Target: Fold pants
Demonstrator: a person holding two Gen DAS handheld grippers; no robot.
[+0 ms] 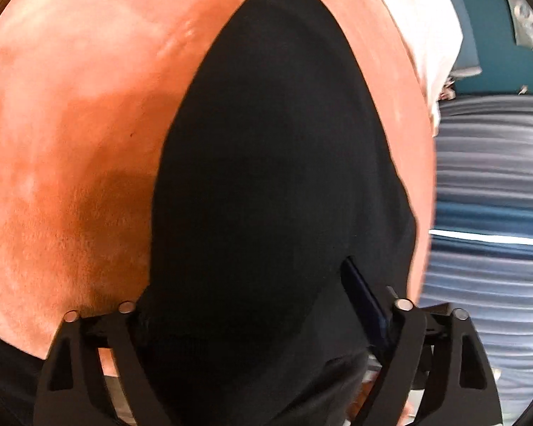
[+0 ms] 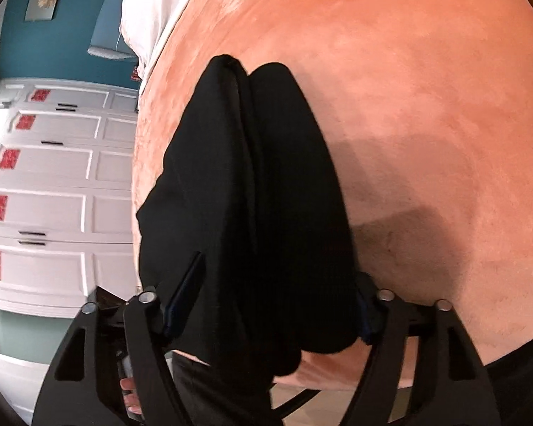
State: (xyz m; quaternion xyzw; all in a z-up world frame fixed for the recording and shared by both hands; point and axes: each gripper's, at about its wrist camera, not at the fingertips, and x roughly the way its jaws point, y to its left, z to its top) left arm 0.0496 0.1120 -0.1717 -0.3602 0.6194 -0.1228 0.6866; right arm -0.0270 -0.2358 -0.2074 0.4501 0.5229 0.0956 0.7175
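Black pants stretch away from me over an orange velvety bed cover. In the left wrist view the cloth fills the space between the two fingers of my left gripper and hides the left finger; the jaws stand wide apart around it. In the right wrist view the pants lie as two long folds side by side, bunched between the fingers of my right gripper, which also stand wide apart with cloth between them. Whether either gripper pinches the cloth does not show.
A white pillow or sheet lies at the far end of the bed. A striped blue-grey rug is beside the bed. White panelled wardrobe doors with red stickers and a teal wall stand to the left.
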